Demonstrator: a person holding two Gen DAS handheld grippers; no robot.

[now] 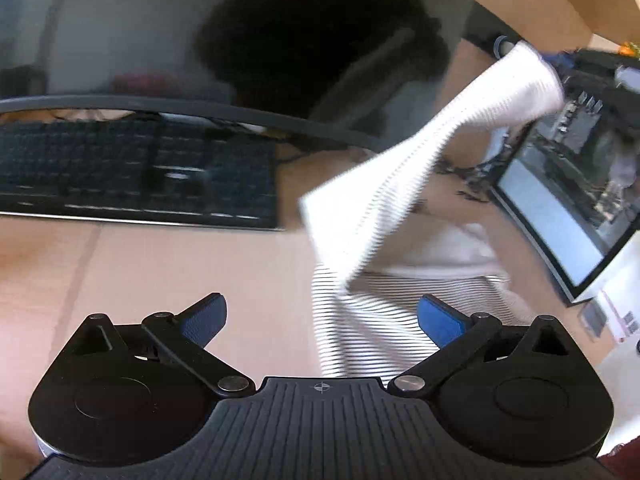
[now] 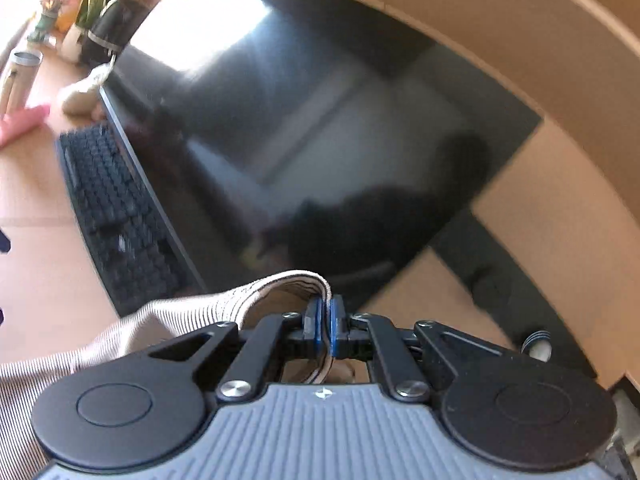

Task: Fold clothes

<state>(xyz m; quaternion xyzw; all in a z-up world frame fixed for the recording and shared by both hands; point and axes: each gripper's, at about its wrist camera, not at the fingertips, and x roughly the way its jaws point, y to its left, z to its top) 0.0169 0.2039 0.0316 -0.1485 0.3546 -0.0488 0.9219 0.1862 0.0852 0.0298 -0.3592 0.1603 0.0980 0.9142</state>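
Note:
A white garment with thin dark stripes [image 1: 380, 312] lies on the tan desk, one part [image 1: 460, 128] lifted up and to the right in the left wrist view. My left gripper [image 1: 320, 320] is open, its blue pads [image 1: 204, 320] wide apart with the cloth's lower part beyond them; nothing is pinched. In the right wrist view my right gripper [image 2: 328, 328] is shut on a ribbed edge of the striped garment [image 2: 276, 288], which trails off down to the left. The blue pads [image 2: 316, 324] press the fabric between them.
A black keyboard [image 1: 132, 172] and a large dark monitor [image 2: 320, 128] stand at the back of the desk. A second screen [image 1: 560, 216] is at the right. A cup [image 2: 18, 76], potted plants [image 2: 104, 4] and a pink item [image 2: 24, 122] sit at the far left.

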